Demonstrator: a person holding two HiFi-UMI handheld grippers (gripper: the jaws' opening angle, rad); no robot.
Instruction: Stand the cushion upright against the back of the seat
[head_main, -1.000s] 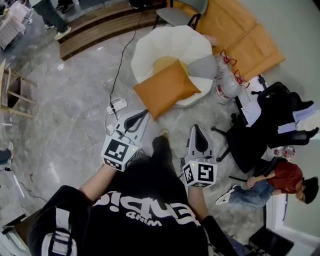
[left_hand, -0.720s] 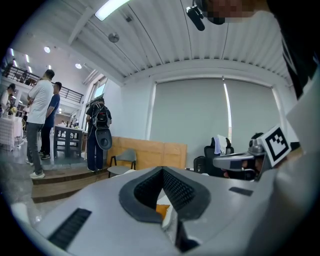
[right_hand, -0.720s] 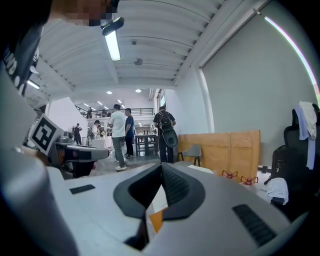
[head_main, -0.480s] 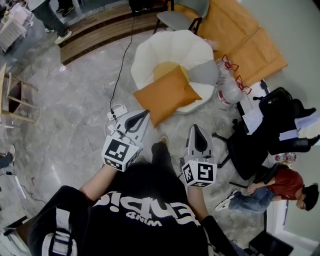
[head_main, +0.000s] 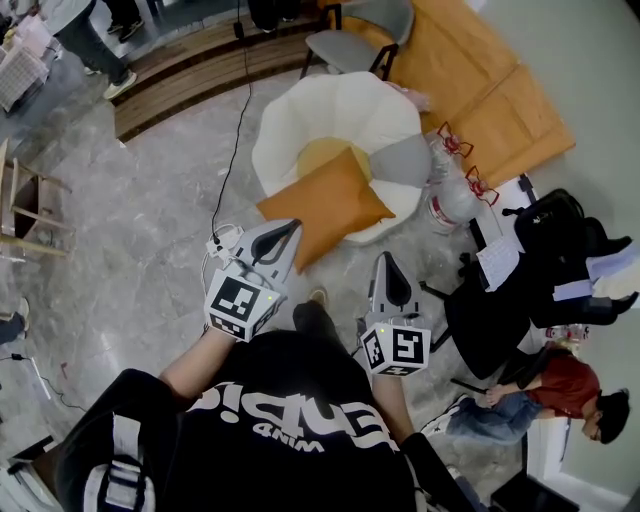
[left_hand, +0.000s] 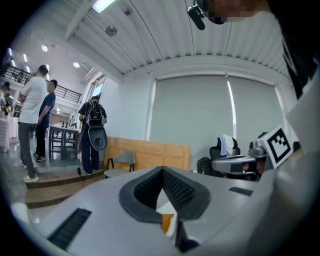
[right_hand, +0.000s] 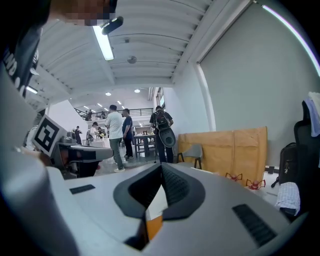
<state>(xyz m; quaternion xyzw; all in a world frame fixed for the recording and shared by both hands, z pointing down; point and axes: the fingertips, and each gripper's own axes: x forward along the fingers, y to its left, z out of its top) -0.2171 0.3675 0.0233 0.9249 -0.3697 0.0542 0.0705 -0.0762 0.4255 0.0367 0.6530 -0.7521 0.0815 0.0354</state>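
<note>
An orange cushion (head_main: 325, 205) lies flat and askew on the front of a white petal-shaped armchair (head_main: 340, 110), hanging over its front edge; a sliver of it shows between the jaws as orange cushion (left_hand: 167, 221) and orange cushion (right_hand: 153, 226). A yellow seat pad (head_main: 322, 152) and a grey cushion (head_main: 402, 160) lie behind it. My left gripper (head_main: 287, 229) is shut and empty, just short of the cushion's near corner. My right gripper (head_main: 387, 262) is also shut and empty, a little below and right of the cushion.
A white power strip with a black cable (head_main: 222, 240) lies on the marble floor left of the chair. Water jugs (head_main: 452, 185) stand to the right. A black office chair (head_main: 510, 300) and a seated person (head_main: 545, 395) are at the right. Wooden steps (head_main: 190, 70) lie beyond.
Both grippers have moved closer to the armchair, jaws staying shut. The cushion has not moved on the chair.
</note>
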